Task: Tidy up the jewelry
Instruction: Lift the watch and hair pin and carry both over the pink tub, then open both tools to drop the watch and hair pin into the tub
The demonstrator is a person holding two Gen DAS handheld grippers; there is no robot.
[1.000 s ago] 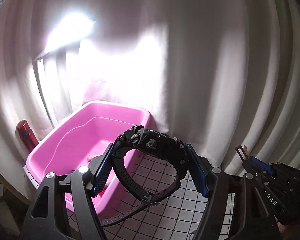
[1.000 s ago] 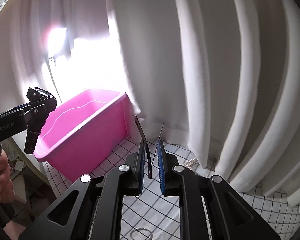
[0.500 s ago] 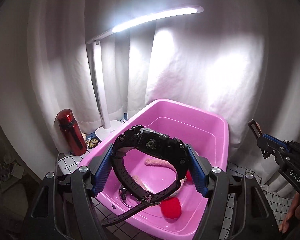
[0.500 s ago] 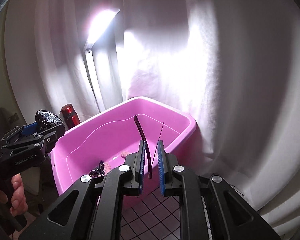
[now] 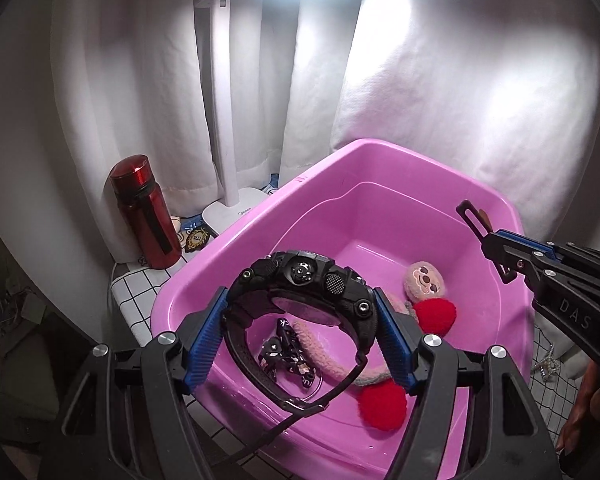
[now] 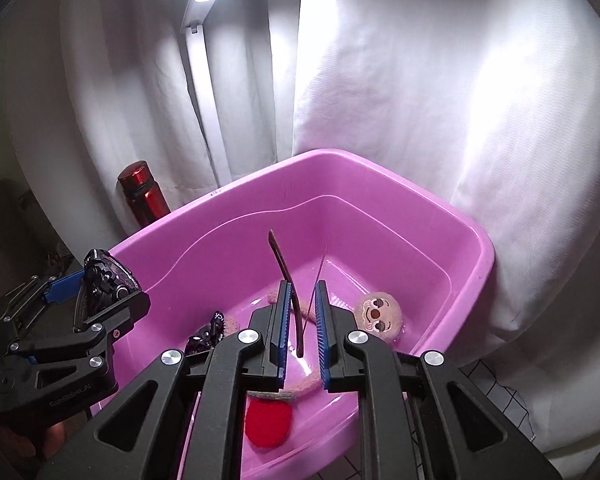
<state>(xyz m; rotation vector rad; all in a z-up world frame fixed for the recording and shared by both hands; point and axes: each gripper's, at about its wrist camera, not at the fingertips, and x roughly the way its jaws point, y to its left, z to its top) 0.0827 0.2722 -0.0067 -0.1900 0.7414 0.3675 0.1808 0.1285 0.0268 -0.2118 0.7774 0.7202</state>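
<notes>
Pink tub beneath black watch between left jaws.

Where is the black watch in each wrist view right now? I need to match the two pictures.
Left wrist view: the black watch sits lower centre, clamped between the left gripper pads, over the pink tub.
Right wrist view: the black watch is at the left edge, side-on in that same gripper, beside the tub's left rim.
Shared landmark: the red bottle, left of the tub in both.
</notes>
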